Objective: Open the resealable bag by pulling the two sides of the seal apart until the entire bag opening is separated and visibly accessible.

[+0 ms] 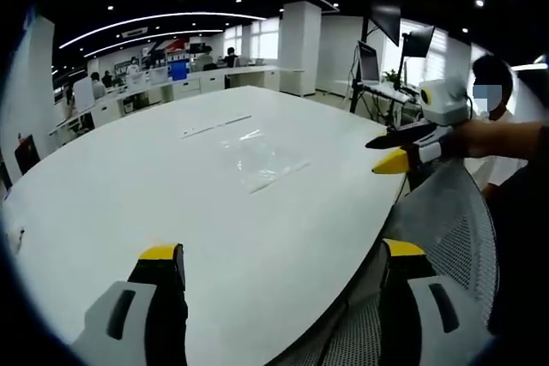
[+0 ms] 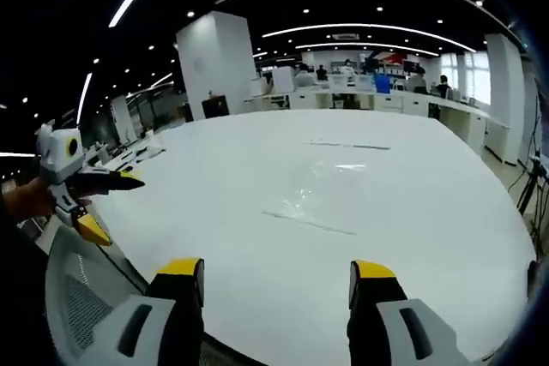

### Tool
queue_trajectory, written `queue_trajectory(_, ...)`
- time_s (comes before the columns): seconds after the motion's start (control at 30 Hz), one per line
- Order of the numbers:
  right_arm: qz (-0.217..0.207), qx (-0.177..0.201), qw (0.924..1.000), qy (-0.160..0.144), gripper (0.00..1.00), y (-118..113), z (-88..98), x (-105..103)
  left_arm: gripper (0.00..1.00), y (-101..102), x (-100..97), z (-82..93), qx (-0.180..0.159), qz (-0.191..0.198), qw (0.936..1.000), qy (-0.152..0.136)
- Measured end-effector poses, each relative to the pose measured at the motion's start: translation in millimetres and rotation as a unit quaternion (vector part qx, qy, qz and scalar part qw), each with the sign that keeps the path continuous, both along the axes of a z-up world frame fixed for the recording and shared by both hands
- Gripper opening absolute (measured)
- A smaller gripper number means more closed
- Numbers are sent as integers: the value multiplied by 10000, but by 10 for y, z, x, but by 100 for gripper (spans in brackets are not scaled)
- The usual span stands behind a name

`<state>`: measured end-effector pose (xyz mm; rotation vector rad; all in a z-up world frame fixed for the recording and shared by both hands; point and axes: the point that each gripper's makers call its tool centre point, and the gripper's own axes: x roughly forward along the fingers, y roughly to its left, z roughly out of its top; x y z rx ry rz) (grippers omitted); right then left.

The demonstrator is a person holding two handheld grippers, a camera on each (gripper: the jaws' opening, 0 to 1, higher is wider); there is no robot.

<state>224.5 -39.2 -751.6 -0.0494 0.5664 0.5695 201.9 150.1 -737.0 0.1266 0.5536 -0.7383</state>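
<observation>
Yellow-tipped black jaws of the left gripper [image 1: 281,256] rise at the bottom of the left gripper view, spread wide with nothing between them, hanging over the near edge of a large white table [image 1: 129,186] with rounded corners. Beside that edge, under the right jaw, sits a grey mesh office chair [image 1: 446,212]. Out on the tabletop, well away from every edge and roughly in the middle, lies the clear resealable bag [image 1: 266,159], flat and hard to make out against the white; its seal end cannot be told apart from here. In the right gripper view the right gripper [image 2: 278,273] likewise holds its jaws spread and empty above the table edge, with the bag [image 2: 322,199] lying ahead of it, untouched. Each gripper also shows in the other's view, off to the side above the chair, a hand around its grip, its jaws parted. The room is an open-plan office: a dark ceiling with curved strip lights [image 1: 163,19] and small spots, a white square pillar [image 2: 216,62], rows of white desks [image 1: 193,83] with people seated far off, windows along one wall, and monitors on stands [image 1: 371,62] near a person standing past the table's far corner.
</observation>
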Motion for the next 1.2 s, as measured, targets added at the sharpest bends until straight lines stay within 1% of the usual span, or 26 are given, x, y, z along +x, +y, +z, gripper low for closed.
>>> queue_trajectory(0.1,174,-175,9997,-21,67,36,-6,67,92,-21,13,1,142,-86,9998,-91)
queue_trajectory(0.23,364,-269,9989,-110,67,100,24,200,92,-64,49,20,34,-140,9999,-84)
queue_trajectory(0.33,495,-336,9981,-171,66,157,41,287,92,-62,81,32,46,-162,9998,-111)
queue_trajectory(0.37,616,-391,9971,-214,66,182,38,329,92,-58,96,39,34,-161,9998,-122)
queue_trajectory(0.5,745,-511,9956,-252,63,223,32,486,92,-55,123,35,28,-186,9997,-126)
queue_trajectory(0.63,897,-622,9936,-301,63,275,19,594,92,-44,138,32,25,-186,9998,-119)
queue_trajectory(0.67,887,-711,9929,-341,63,273,5,639,92,-44,139,34,18,-179,9998,-117)
queue_trajectory(0.8,892,-802,9920,-394,60,318,-22,745,92,-45,139,24,30,-211,9997,-87)
queue_trajectory(0.97,1212,-971,9871,-392,58,446,-114,815,91,-74,140,53,20,-347,9993,-117)
queue_trajectory(1.0,1296,-1036,9855,-355,57,468,-146,830,91,-76,145,59,11,-351,9993,-122)
queue_trajectory(1.07,1365,-1086,9840,-368,54,501,-167,860,91,-79,152,59,8,-362,9993,-115)
queue_trajectory(1.13,1470,-1041,9831,-332,51,557,-199,881,91,-85,152,56,14,-380,9992,-107)
queue_trajectory(1.2,1540,-947,9833,-213,49,613,-239,886,91,-92,152,44,41,-412,9991,-98)
